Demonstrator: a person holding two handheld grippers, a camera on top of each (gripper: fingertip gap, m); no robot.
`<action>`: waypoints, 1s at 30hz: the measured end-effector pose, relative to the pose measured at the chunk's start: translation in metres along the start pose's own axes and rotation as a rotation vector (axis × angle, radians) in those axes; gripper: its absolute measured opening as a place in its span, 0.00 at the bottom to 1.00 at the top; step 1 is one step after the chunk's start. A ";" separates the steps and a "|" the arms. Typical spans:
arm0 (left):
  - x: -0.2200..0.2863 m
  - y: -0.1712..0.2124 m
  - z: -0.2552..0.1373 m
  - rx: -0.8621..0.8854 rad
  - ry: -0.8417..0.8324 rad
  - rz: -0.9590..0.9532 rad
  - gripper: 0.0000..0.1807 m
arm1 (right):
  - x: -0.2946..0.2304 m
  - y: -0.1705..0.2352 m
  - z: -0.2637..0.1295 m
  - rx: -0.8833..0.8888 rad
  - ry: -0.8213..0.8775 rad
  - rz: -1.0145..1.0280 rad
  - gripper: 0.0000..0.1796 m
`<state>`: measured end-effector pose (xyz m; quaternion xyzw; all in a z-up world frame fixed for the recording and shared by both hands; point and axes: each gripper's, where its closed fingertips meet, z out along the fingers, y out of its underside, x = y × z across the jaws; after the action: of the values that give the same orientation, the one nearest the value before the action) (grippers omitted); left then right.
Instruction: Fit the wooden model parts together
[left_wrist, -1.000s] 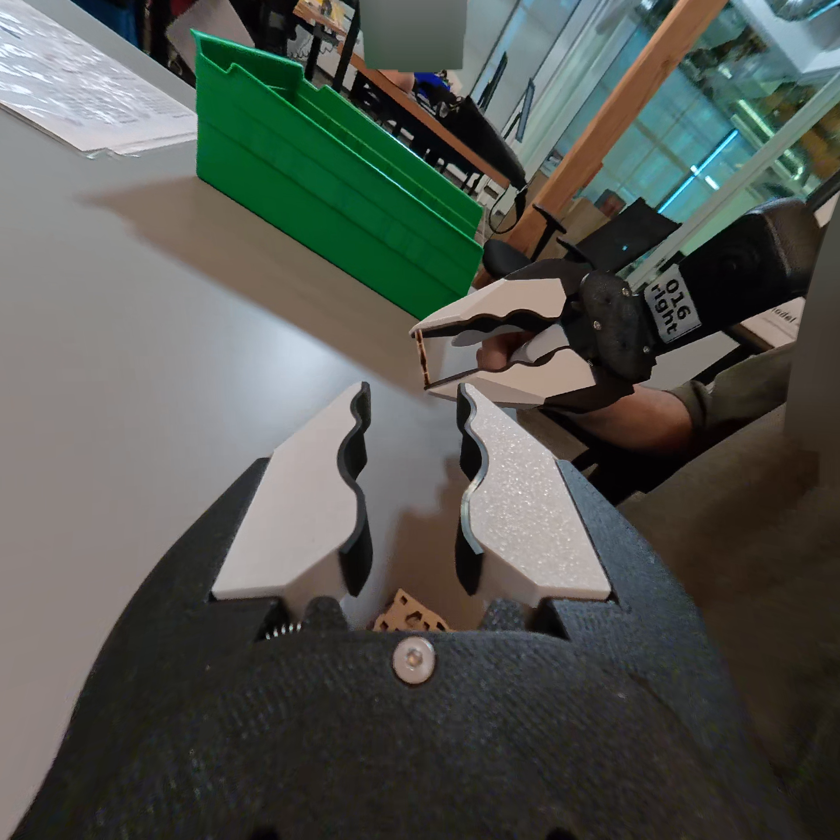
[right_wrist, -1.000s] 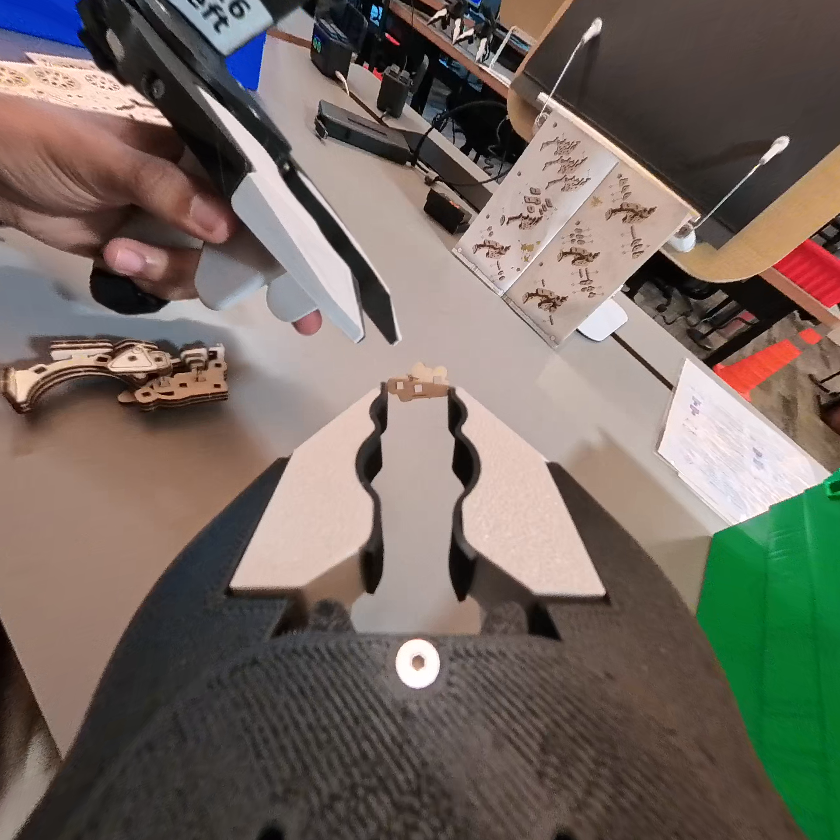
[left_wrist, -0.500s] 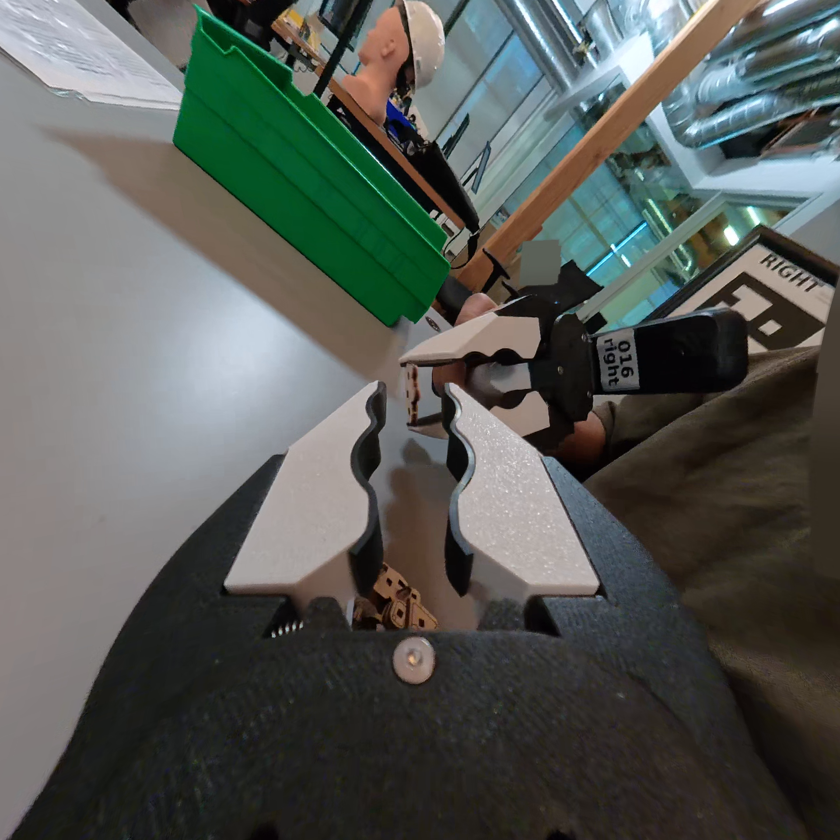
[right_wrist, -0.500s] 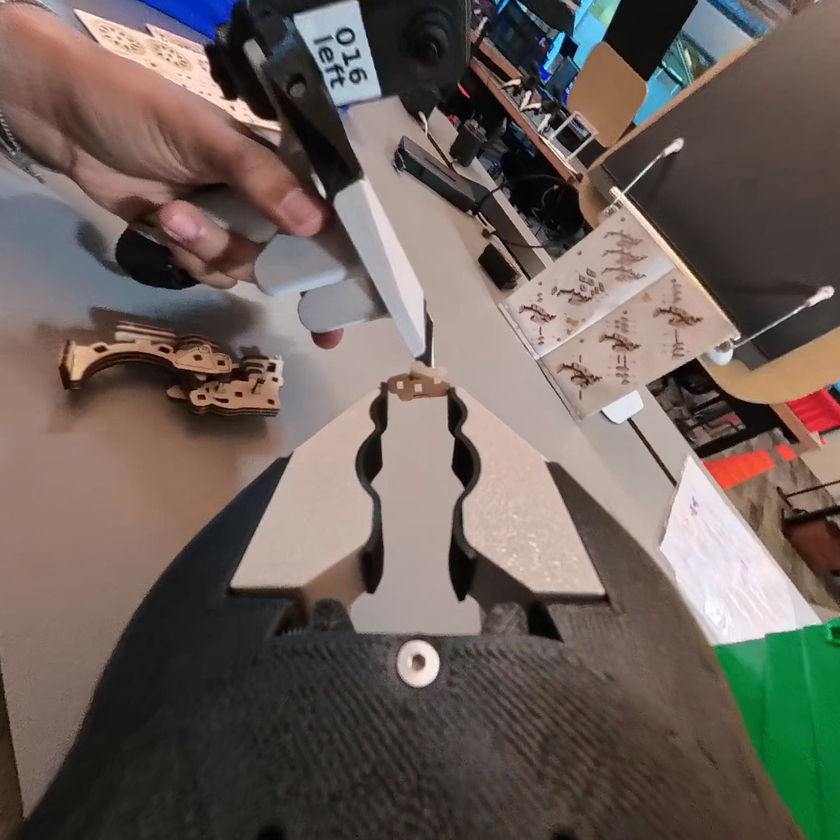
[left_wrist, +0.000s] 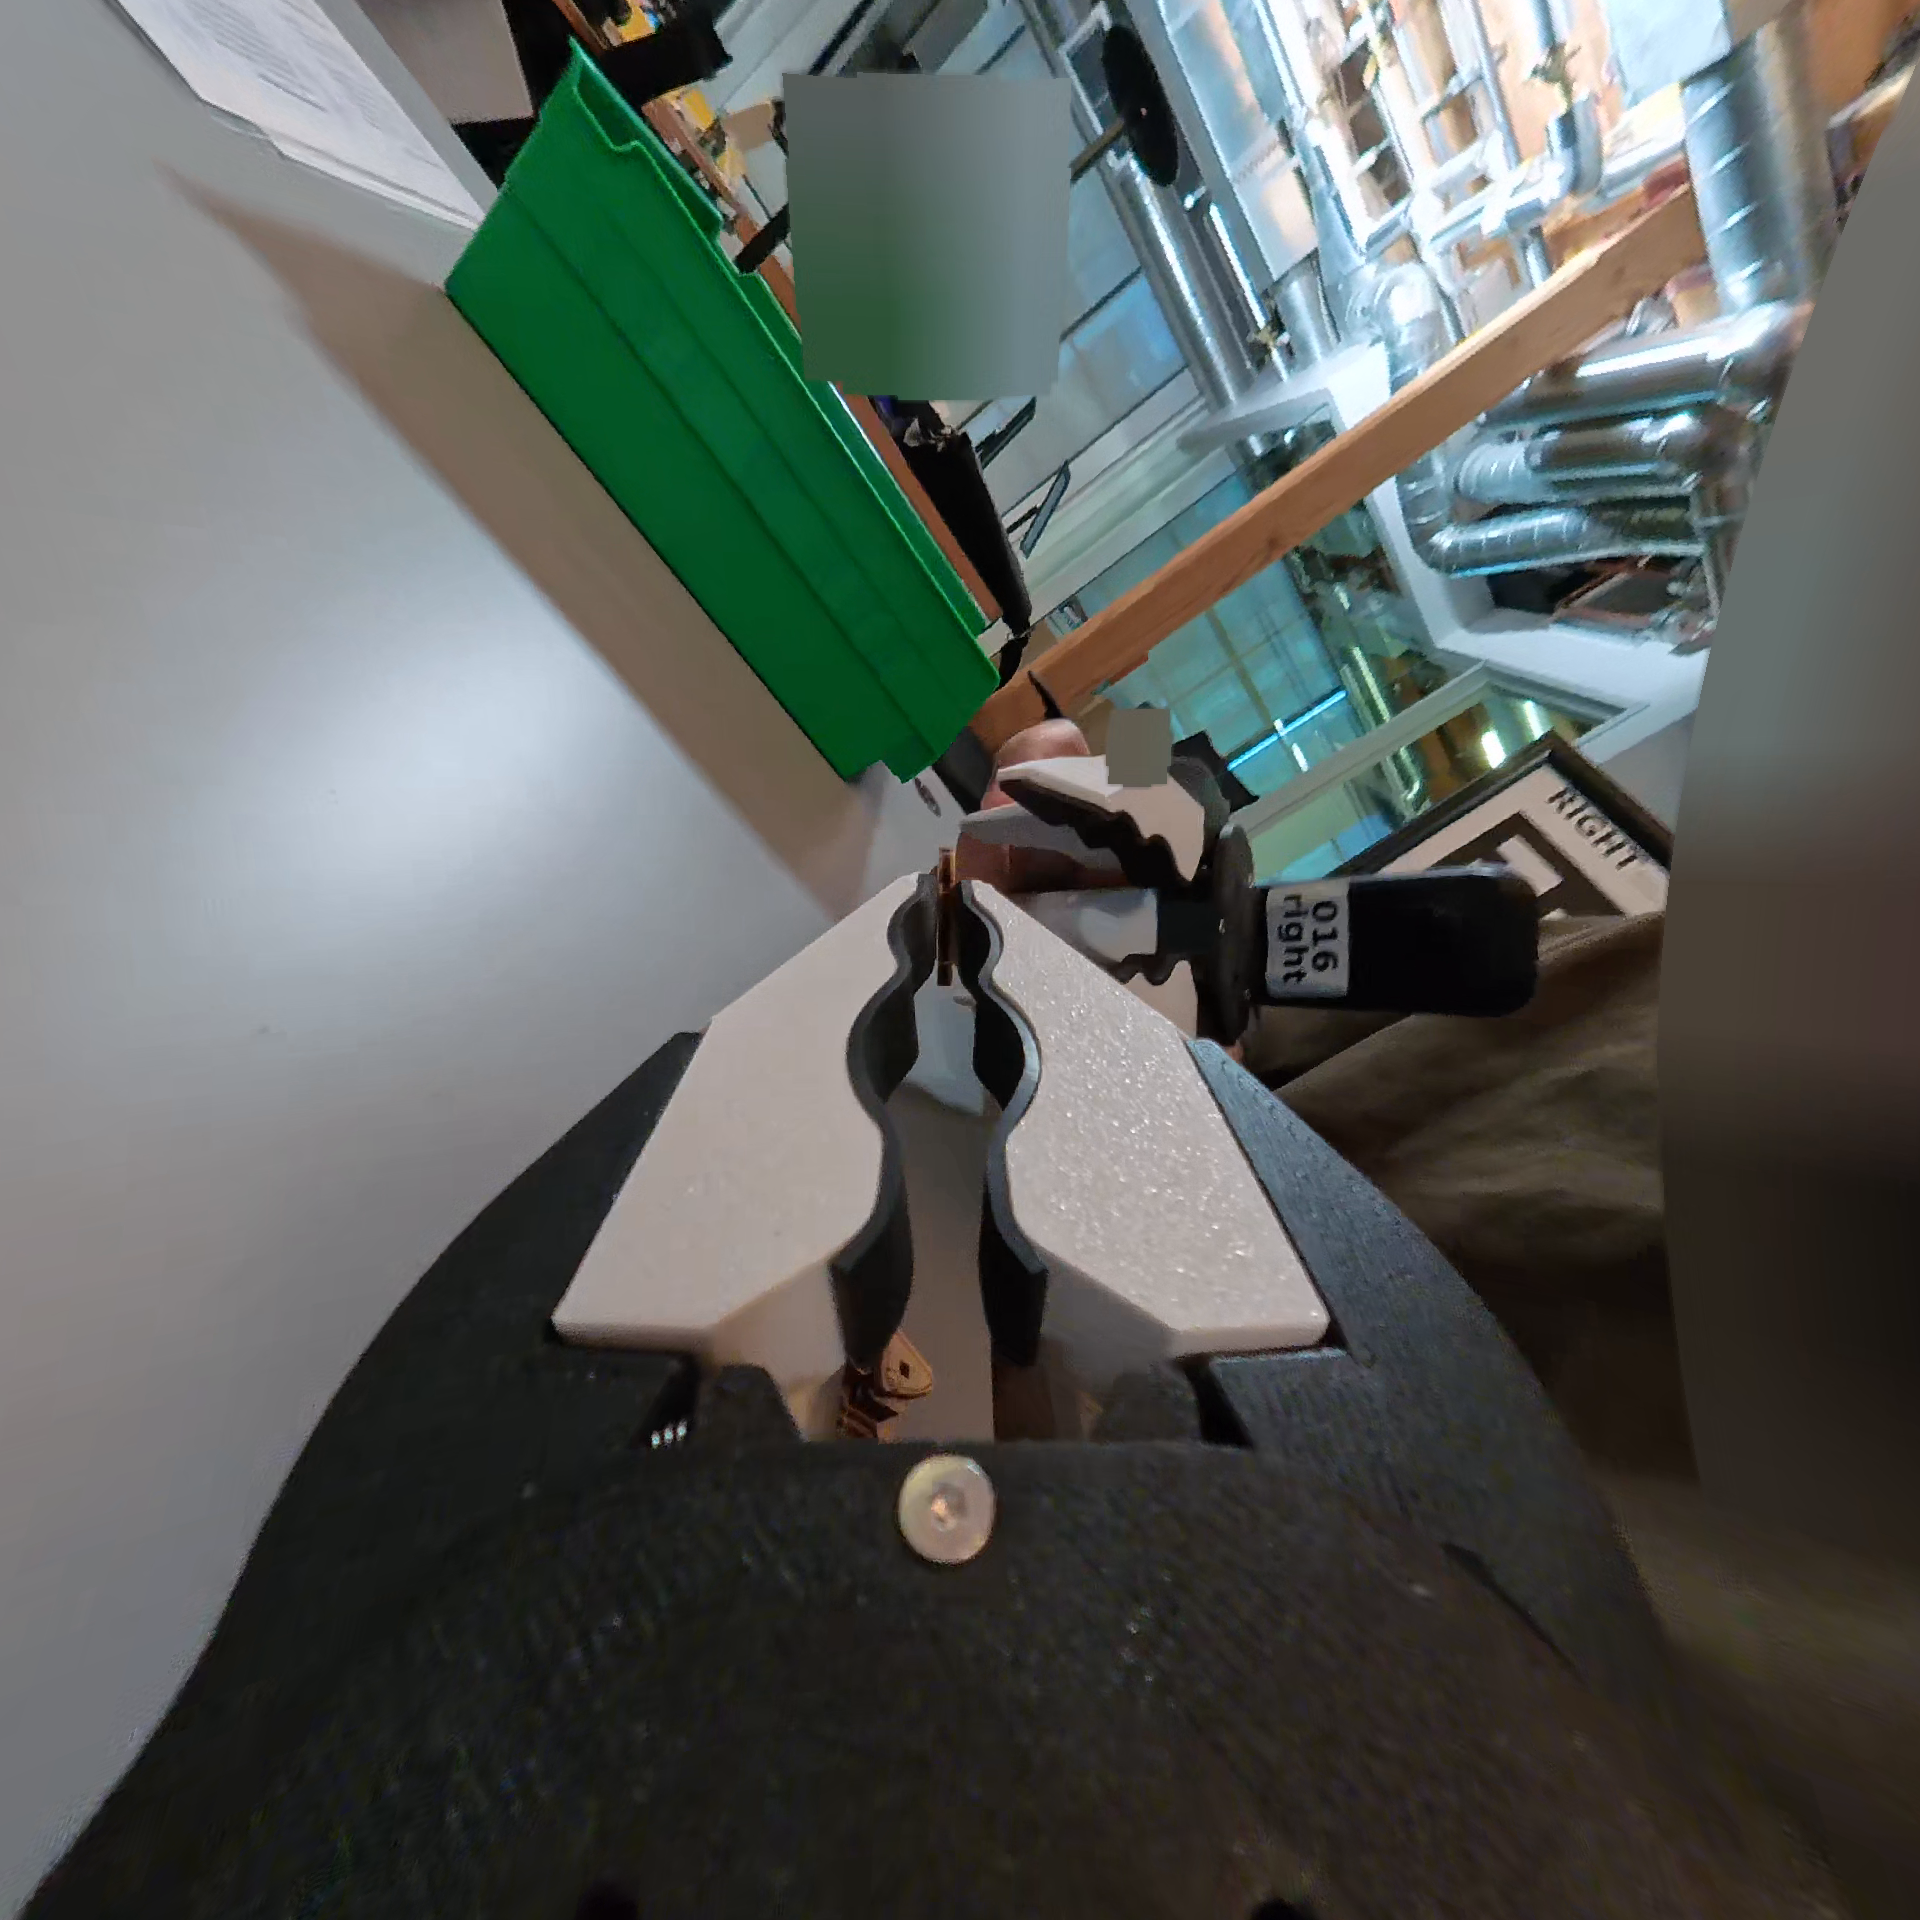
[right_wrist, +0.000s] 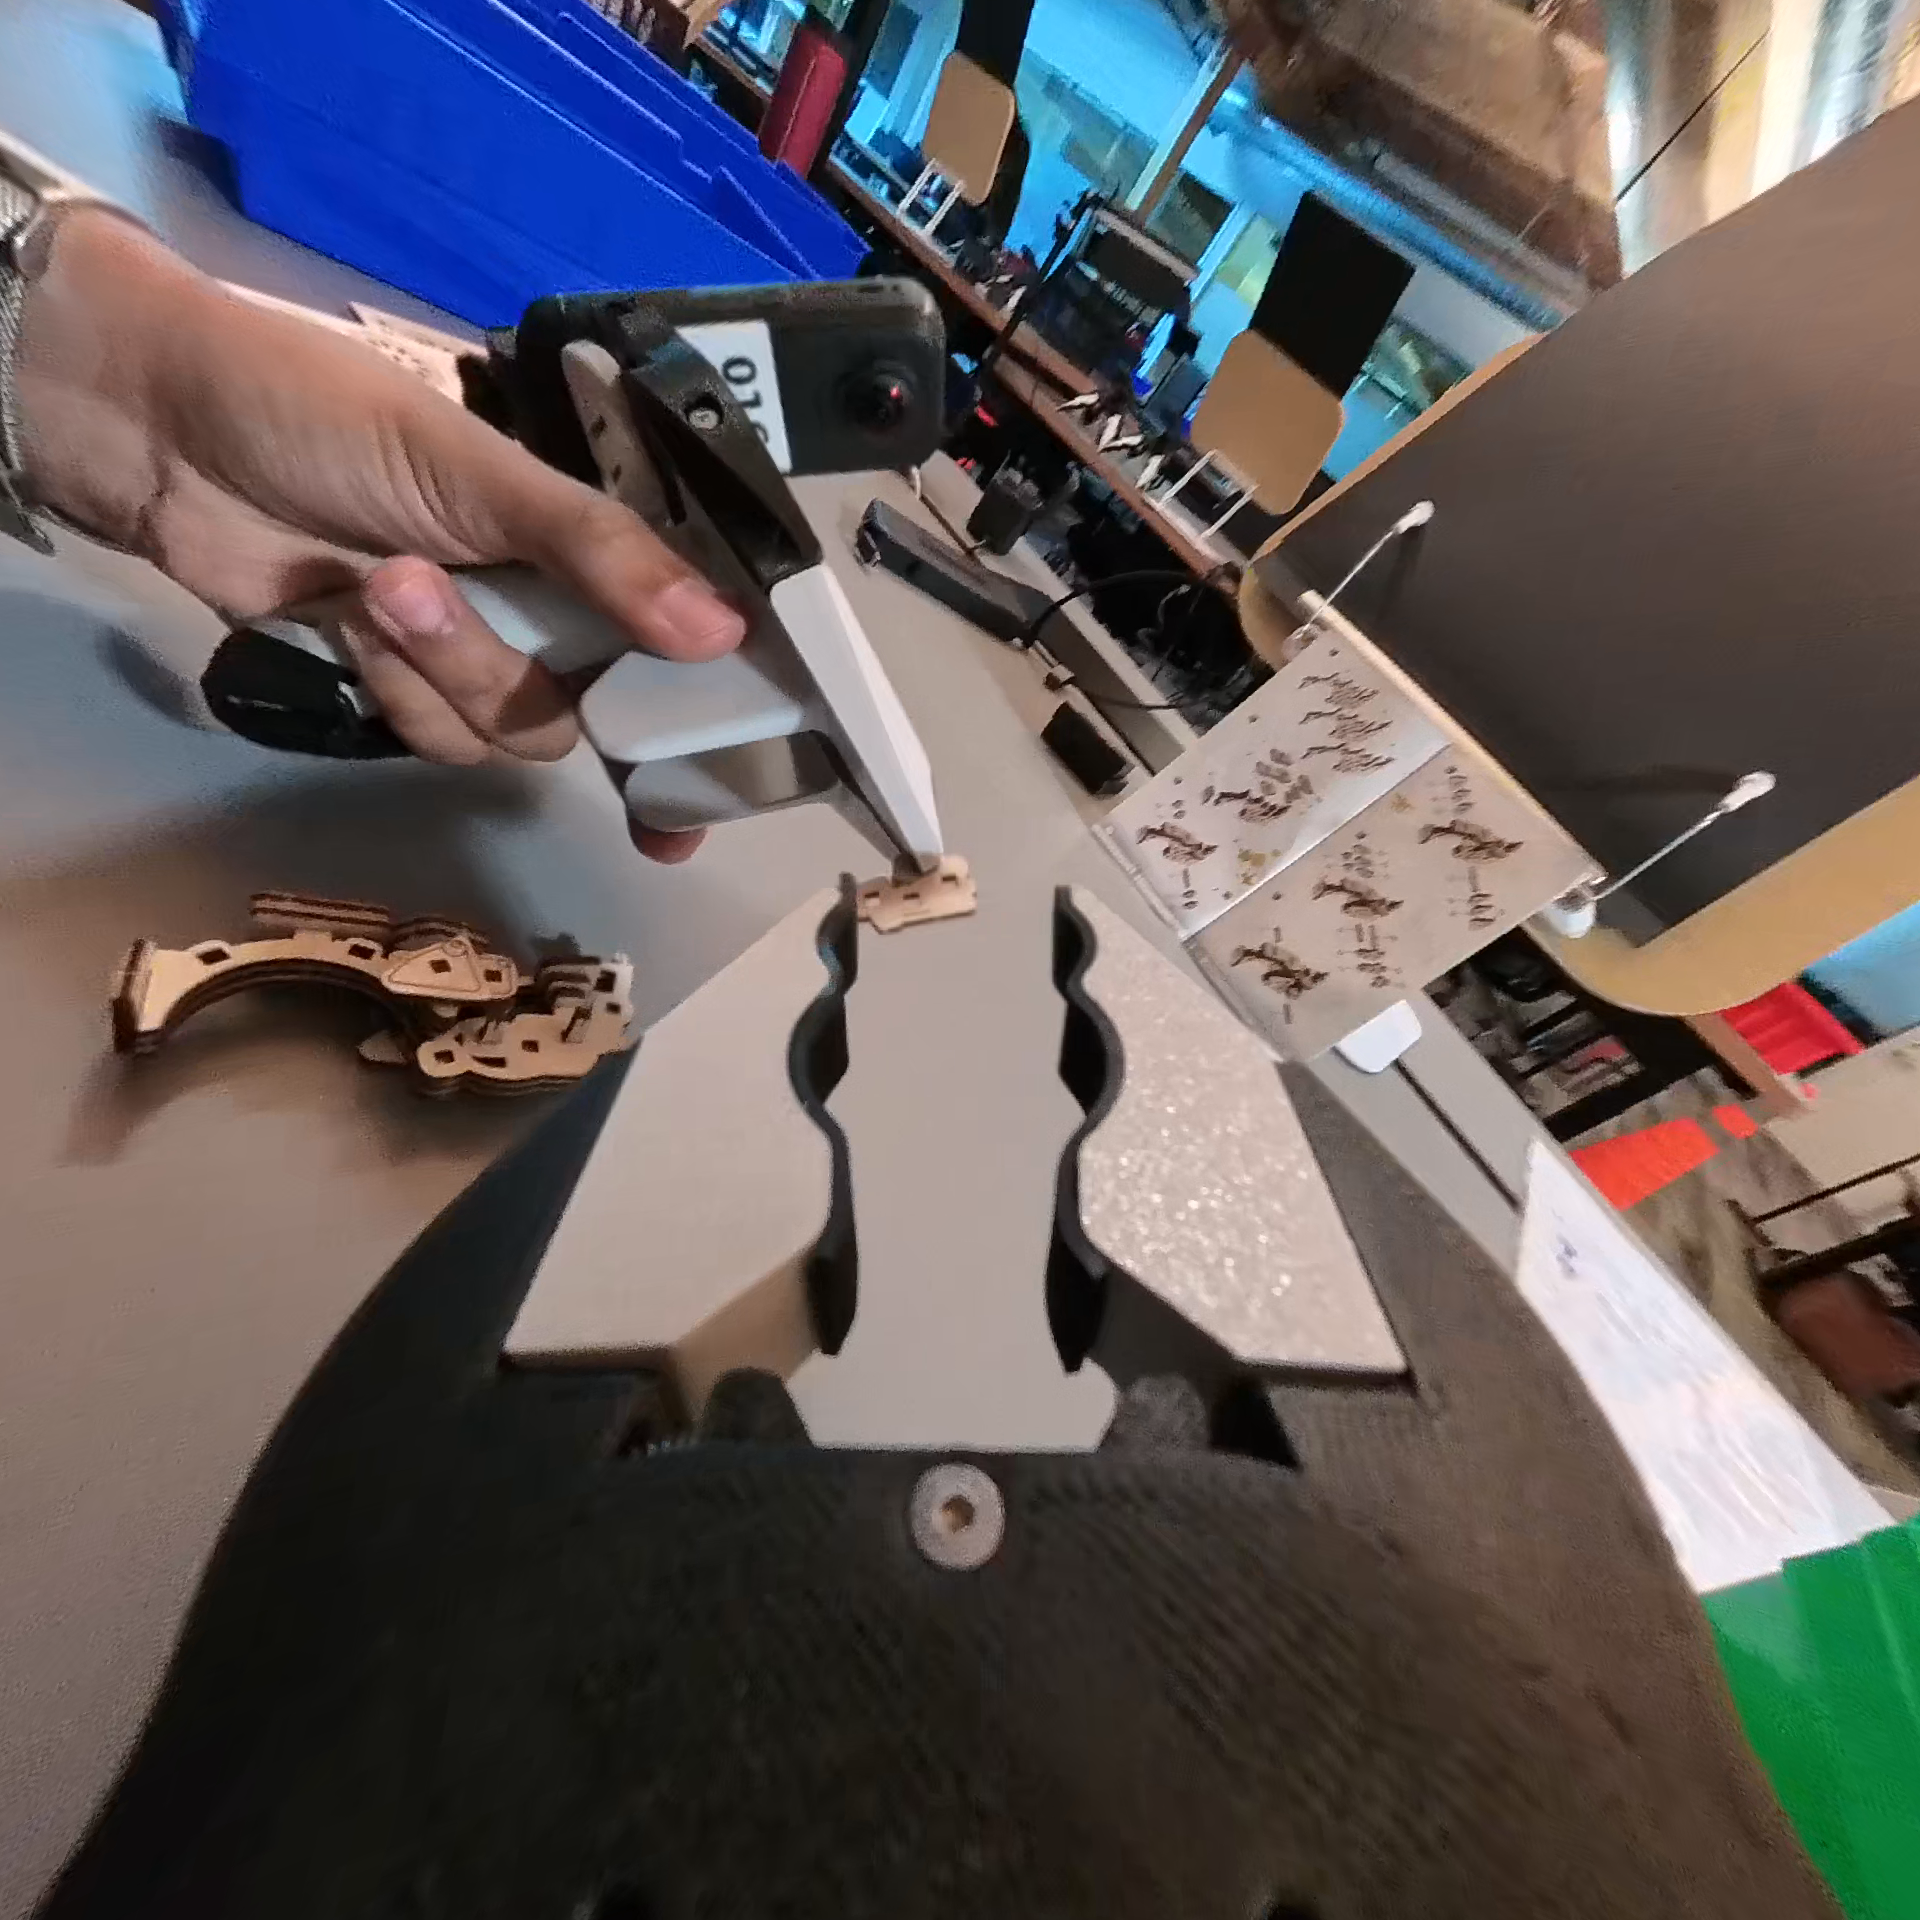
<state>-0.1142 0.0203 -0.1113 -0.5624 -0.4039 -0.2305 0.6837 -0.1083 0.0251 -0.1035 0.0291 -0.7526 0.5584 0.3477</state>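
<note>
Pinching a thin laser-cut wooden piece (left_wrist: 945, 914) edge-on between its wavy black-lined tips, the left gripper (left_wrist: 943, 896) is clamped shut on it. The right gripper (right_wrist: 951, 914) has its speckled grey fingers spread, the piece just off its left tip. Further left on the smooth grey table (right_wrist: 208, 1195), the layered, curved wooden model (right_wrist: 384, 992) lies flat, a green bin (left_wrist: 727, 478) well behind.

The small flat tan wooden piece (right_wrist: 920, 891) looks like matt laser-cut plywood with dark burnt edges, as does the layered wooden model section (right_wrist: 384, 987) at nine o'clock. The grey tabletop (right_wrist: 187, 1226) is smooth and matt. The green plastic bin (left_wrist: 717, 468) at twelve o'clock has a slight sheen
</note>
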 end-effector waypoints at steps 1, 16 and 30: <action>0.000 -0.002 -0.002 0.013 0.007 -0.023 0.00 | -0.001 0.000 -0.001 0.003 0.004 -0.022 0.20; -0.027 -0.005 -0.015 0.031 -0.055 -0.117 0.00 | -0.008 0.060 0.006 -0.261 -0.280 0.895 0.21; -0.035 -0.012 -0.022 0.071 -0.053 -0.159 0.00 | -0.047 0.080 0.001 -0.454 -0.540 0.771 0.02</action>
<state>-0.1364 -0.0087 -0.1332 -0.5099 -0.4730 -0.2548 0.6718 -0.1076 0.0384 -0.1949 -0.1834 -0.8735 0.4414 -0.0920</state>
